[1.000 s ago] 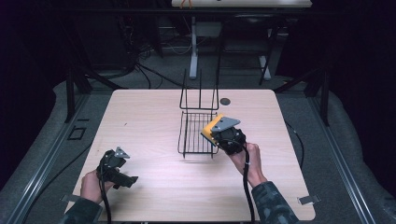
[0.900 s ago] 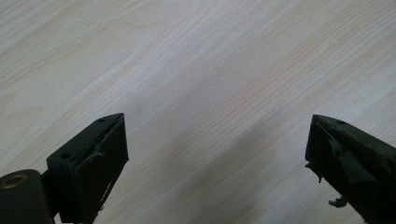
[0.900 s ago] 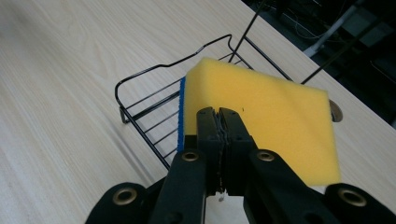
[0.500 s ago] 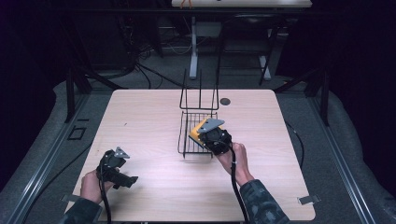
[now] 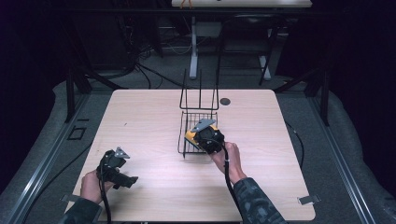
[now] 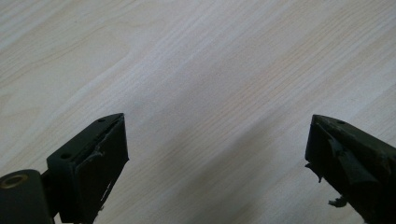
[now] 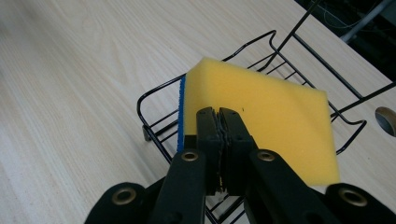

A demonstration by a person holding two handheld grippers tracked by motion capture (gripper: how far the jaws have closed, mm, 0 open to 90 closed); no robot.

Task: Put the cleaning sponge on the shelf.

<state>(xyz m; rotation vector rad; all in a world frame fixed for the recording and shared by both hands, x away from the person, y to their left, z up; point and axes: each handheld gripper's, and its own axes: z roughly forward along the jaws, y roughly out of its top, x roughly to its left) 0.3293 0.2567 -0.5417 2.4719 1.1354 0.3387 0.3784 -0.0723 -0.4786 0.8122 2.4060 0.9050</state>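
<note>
A yellow sponge with a blue scrub face hangs tilted over the black wire basket, with my right gripper shut on its near edge. In the high view that gripper holds the sponge above the basket at the middle of the wooden table. My left gripper is held at the front left, close above the bare tabletop. Its jaws stand wide apart in the left gripper view, with nothing between them.
The basket has a tall wire back on its far side. A dark round hole lies in the table just right of the basket. Cables and a stand's legs are on the floor beyond the table.
My right gripper has moved left with the sponge, from beside the basket's right edge to above its inside. The left gripper has stayed still.
</note>
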